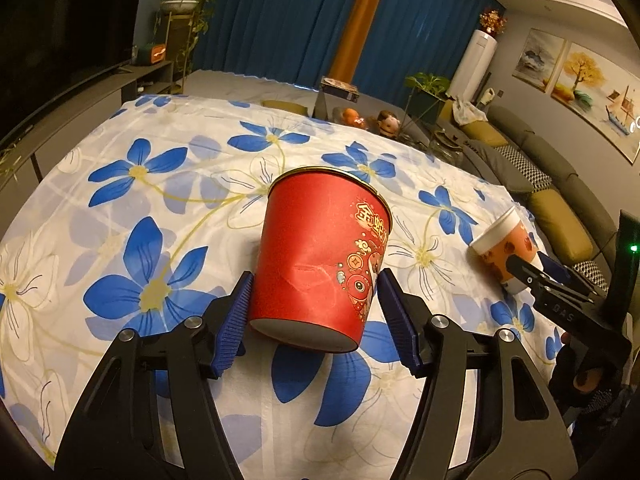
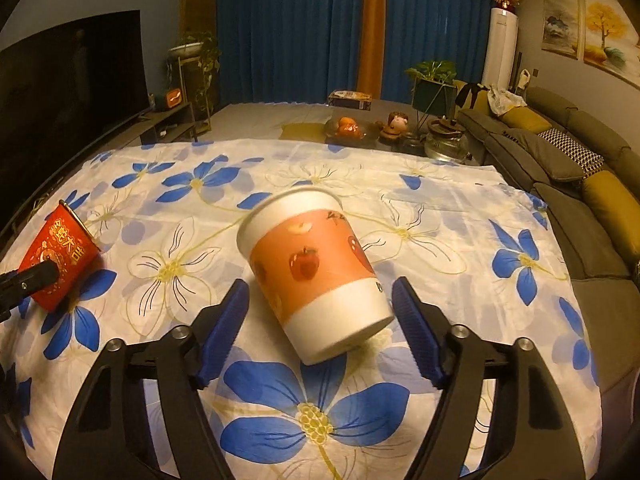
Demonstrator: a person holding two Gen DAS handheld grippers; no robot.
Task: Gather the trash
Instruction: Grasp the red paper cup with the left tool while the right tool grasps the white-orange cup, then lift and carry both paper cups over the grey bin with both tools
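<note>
The red paper cup is clamped near its base by the left tool, tilted above the flowered tabletop. The apple-printed cup is framed by the right tool, the pads seemingly just short of contact. Both pickups are underway; no bin is seen, so disposal is judged outstanding.

The white-and-orange cup is motion-blurred; whether its tongs' pads touch it is unclear.
</note>
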